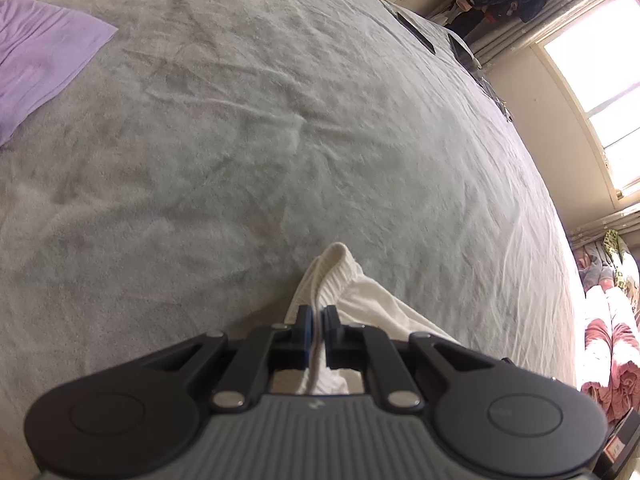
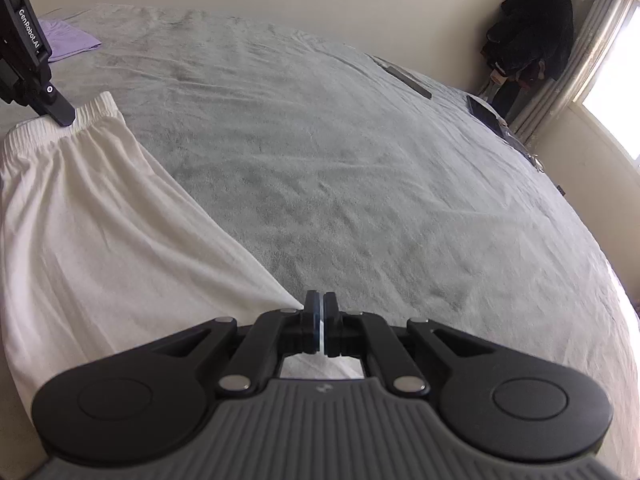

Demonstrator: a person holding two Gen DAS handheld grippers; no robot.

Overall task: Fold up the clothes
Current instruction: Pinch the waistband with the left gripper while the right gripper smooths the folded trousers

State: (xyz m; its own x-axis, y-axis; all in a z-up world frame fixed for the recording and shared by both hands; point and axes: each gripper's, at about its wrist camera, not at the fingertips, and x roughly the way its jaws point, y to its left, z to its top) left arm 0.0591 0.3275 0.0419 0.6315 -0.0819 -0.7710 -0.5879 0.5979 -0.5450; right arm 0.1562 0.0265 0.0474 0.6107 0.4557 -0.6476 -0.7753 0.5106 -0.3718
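Observation:
A white garment (image 2: 100,220) with an elastic waistband lies spread over the left part of the grey bed (image 2: 360,180). My left gripper (image 1: 318,312) is shut on the ribbed waistband (image 1: 336,268), which bunches up between its pads. In the right wrist view that same left gripper (image 2: 60,114) pinches the waistband at the upper left. My right gripper (image 2: 321,298) sits at the garment's lower corner. Its jaws stand almost together with a thin pale strip of cloth between them. The garment's edge runs straight from the waistband to this corner.
A folded purple cloth (image 1: 36,64) lies at the far left of the bed. Flat dark items (image 2: 408,80) and a tablet-like slab (image 2: 484,114) rest near the far right edge. Dark clothes (image 2: 532,32) hang in the corner by the window (image 1: 600,80). Pink bedding (image 1: 608,344) is piled beside the bed.

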